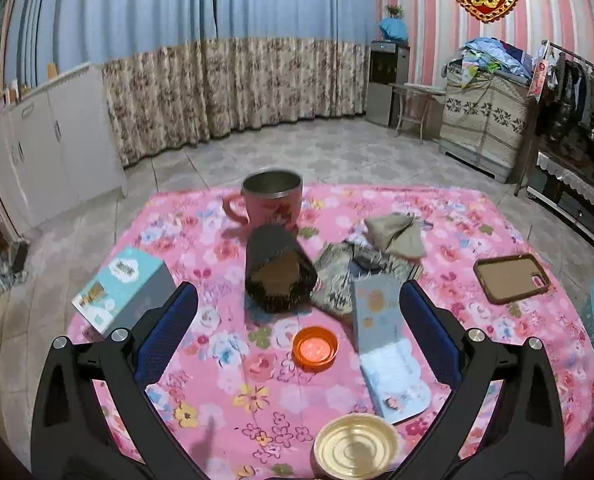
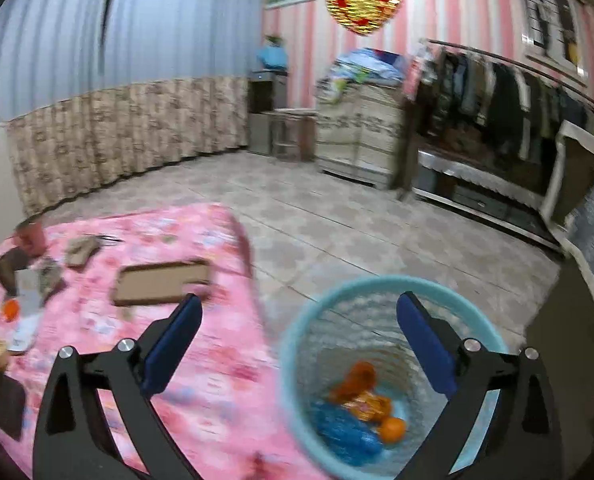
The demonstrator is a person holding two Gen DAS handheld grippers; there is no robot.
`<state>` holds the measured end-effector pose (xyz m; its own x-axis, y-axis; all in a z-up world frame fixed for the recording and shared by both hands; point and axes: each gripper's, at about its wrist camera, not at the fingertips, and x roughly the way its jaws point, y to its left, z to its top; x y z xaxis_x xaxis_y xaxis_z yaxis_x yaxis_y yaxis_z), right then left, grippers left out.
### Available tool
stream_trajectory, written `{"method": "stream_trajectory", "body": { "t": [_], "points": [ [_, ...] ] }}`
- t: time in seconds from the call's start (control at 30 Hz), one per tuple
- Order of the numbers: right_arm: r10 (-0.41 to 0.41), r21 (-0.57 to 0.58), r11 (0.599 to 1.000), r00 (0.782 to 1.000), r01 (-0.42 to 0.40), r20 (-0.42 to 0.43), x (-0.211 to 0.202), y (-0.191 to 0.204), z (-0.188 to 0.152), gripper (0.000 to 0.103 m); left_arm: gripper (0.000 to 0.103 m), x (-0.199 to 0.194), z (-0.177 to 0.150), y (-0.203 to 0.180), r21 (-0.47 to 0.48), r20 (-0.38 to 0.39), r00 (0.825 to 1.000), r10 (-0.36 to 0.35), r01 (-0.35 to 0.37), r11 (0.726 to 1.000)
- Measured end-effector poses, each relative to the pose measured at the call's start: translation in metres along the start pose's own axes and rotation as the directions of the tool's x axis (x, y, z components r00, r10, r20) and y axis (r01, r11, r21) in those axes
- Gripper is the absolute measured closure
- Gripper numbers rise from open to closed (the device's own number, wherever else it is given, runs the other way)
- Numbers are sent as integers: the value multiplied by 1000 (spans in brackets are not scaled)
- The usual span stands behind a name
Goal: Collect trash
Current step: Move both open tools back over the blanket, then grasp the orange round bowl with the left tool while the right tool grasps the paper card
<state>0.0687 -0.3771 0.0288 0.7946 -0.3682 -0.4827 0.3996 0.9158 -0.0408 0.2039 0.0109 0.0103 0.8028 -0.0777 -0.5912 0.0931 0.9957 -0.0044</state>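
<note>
The trash basket (image 2: 389, 376), turquoise mesh, is seen at 5 o'clock in the right wrist view, on the tiled floor (image 2: 357, 224) just beside the table, with orange and blue wrappers inside. Above it the right gripper (image 2: 299, 344) is angled downward, jaws spread wide and empty. The left gripper (image 1: 299, 328) is likewise held wide and empty over the pink floral tablecloth (image 1: 225, 380), an orange cap (image 1: 315, 349) framed between its fingers.

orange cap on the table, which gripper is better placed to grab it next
Left. The left gripper is open with the orange cap lying between its fingers on the pink floral cloth. The right gripper hangs open over the blue basket, beside the table.
</note>
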Motion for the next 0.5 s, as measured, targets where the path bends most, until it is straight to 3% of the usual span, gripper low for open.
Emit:
{"method": "stream_trajectory", "body": {
  "t": [0.23, 0.5],
  "points": [
    [132, -53, 990, 991, -132, -10, 13, 73, 13, 7, 5, 29, -16, 4, -8, -87, 996, -32, 31, 999],
    [199, -122, 973, 980, -198, -11, 34, 143, 27, 7, 6, 60, -25, 10, -44, -182, 982, -56, 49, 998]
  ]
}}
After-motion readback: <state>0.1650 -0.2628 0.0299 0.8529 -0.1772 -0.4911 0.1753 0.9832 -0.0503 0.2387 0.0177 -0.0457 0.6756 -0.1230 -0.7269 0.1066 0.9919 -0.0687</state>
